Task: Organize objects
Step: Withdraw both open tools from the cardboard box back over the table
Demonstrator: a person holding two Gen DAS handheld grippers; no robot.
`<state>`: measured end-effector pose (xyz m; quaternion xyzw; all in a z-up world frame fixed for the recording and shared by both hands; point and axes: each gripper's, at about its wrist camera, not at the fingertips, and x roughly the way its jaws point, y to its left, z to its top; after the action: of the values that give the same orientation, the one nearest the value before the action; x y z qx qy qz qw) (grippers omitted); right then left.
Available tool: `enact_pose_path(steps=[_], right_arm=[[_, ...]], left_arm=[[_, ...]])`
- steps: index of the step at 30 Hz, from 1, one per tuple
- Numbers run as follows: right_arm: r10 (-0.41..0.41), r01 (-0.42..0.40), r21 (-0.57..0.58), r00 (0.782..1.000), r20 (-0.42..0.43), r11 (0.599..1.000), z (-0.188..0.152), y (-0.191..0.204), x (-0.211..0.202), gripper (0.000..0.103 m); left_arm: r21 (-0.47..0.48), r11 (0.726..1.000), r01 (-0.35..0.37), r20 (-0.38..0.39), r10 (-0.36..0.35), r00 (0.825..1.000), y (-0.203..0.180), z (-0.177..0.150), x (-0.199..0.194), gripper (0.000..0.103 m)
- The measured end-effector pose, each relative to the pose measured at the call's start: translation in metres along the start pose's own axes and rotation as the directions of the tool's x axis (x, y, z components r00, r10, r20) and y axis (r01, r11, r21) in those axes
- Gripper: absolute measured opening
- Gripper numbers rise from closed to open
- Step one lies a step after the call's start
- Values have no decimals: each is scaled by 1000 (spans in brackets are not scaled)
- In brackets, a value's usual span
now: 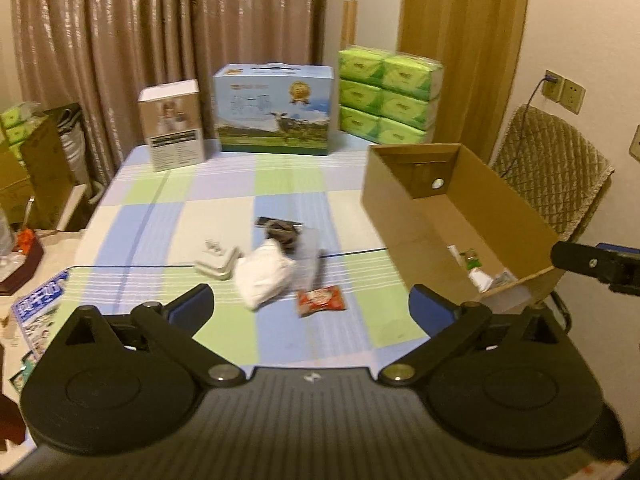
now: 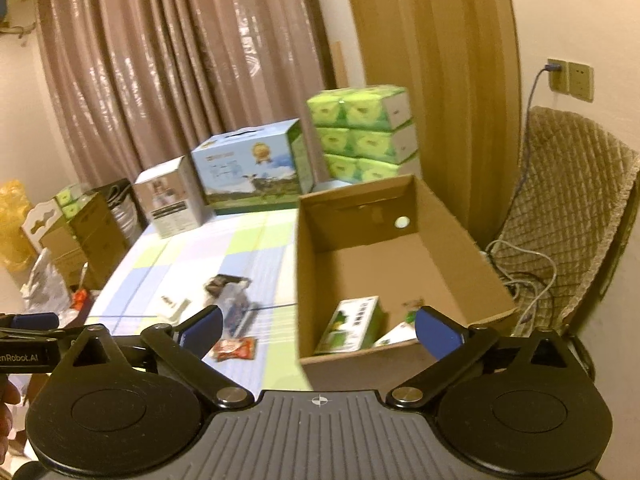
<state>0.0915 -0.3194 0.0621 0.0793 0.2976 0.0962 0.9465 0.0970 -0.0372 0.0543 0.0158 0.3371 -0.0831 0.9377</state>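
1. Brown curtains hang behind a desk with a checked cloth of blue, green and white.
2. An open cardboard box sits on the desk. A green packet lies inside it.
3. Left of the cardboard box lie a white bundle, a red snack packet and a white flat thing.
4. Behind the cardboard box stand green tissue packs; left of them stand a blue carton and a small white box.
5. Right of the cardboard box is a chair.
6. The left gripper has its fingers wide apart and holds nothing.
7. The right gripper has its fingers wide apart too, holding nothing.
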Motion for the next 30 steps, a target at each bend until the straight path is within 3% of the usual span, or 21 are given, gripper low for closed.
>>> enact_pose_path(steps=[11,30], right_arm=[[61,-62,-49,997,-39,997,-14,43,7,101],[87,-94,-89,994,-71,992,-29,64,13,101]], left_arm=[[-63,996,-62,-29,60,998,55,-23,-18,102],[-83,995,-50,-60,45,997,62,-33,-12,102]])
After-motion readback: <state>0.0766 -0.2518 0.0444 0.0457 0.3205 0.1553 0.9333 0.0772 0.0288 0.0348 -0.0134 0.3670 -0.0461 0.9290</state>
